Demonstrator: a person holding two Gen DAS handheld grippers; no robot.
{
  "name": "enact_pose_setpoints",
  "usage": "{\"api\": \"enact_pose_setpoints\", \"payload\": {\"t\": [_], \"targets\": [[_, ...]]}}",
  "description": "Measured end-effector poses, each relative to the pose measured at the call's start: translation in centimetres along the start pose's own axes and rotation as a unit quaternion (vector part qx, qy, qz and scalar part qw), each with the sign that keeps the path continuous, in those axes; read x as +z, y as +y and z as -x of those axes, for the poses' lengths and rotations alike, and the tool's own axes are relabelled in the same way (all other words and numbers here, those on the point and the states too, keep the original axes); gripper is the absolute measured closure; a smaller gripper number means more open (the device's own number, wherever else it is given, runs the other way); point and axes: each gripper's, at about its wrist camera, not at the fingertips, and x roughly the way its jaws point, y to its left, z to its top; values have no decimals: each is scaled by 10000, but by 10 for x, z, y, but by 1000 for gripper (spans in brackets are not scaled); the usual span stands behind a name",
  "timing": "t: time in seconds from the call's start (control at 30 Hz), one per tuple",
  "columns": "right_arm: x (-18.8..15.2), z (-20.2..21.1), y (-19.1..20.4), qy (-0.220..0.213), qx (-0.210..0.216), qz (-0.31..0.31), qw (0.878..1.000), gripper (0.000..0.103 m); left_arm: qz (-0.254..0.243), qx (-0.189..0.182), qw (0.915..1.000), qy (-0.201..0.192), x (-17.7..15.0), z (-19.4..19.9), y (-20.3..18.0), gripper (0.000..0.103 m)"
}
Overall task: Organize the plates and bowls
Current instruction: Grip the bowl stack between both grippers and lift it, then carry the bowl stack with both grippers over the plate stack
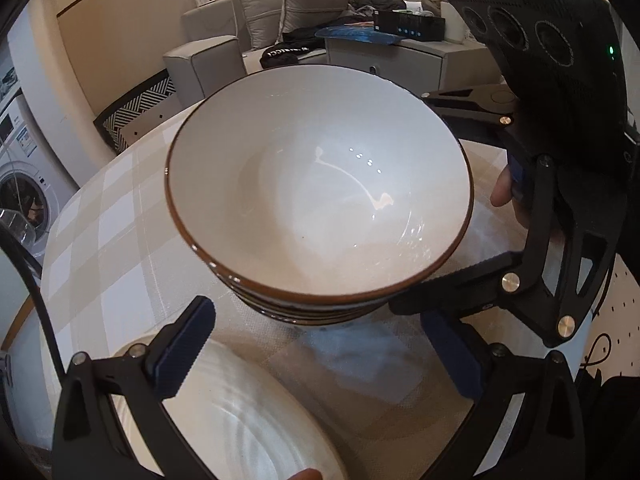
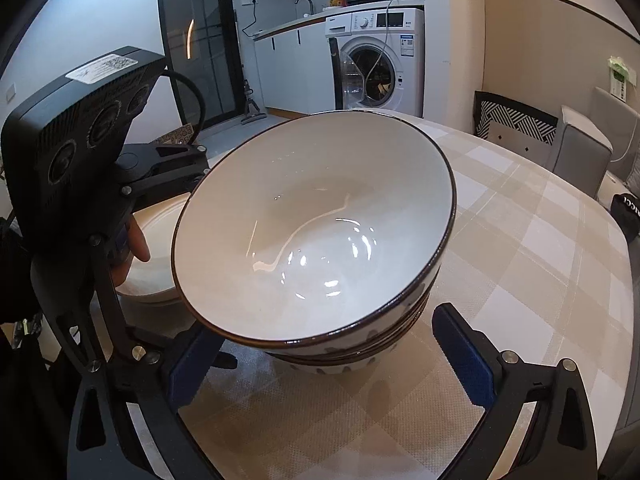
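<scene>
Status: bowls (image 1: 320, 184) are nested into one stack on the checked tablecloth (image 1: 104, 240). Top bowl sits tilted, not seated flat on the ones under it. From the rims visible below it, several bowls are in the stack; exact count cannot be read. Plates (image 1: 240, 420) sit as a separate white pile just beside the bowls, under your left gripper (image 1: 316, 348) in its own view. Nothing else loose shows on the table in either view.

Judgement: sorting looks mostly done. What is left, as far as can be seen, is levelling the top bowl and maybe squaring the two piles.

Pose, left: your left gripper hangs over the gap between plates and bowls, fingers spread wide, nothing between the blue pads (image 1: 180, 352). It points at the near side of the stack, close to it.

Pose, right: your right gripper (image 2: 332, 364) faces the stack from the other side, fingers wide apart and empty, tips low at either side of the stack's base. Whether a pad touches the bowls cannot be told. A fingertip (image 1: 502, 188) of your hand shows on its handle.

Both grippers flank the stack, tips close together near its edge.
</scene>
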Motion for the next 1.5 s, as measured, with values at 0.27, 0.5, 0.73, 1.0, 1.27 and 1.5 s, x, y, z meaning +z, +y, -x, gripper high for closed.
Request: {"api": "enact_pose_setpoints", "payload": {"t": [0.27,0.5,0.73,1.0,1.27,1.5], "targets": [[4,-5,0,65,171,187,9997,0,-441,-275,9986,114,8,-12,6,0],[5,-7,0,214,144,91,9996,0,-606,-258,9978,105,13,-21,3,0],[4,-15,0,423,126,-132,9989,0,-811,-233,9963,181,14,-26,2,0],[13,-22,-9,483,345,-104,9982,0,-728,-264,9969,143,20,-27,8,0],[8,-21,-10,361,315,-250,9985,0,-841,-21,9965,27,19,-27,2,0],[7,-20,-7,168,271,-280,9991,0,-887,38,9960,-137,18,-20,2,0]]}}
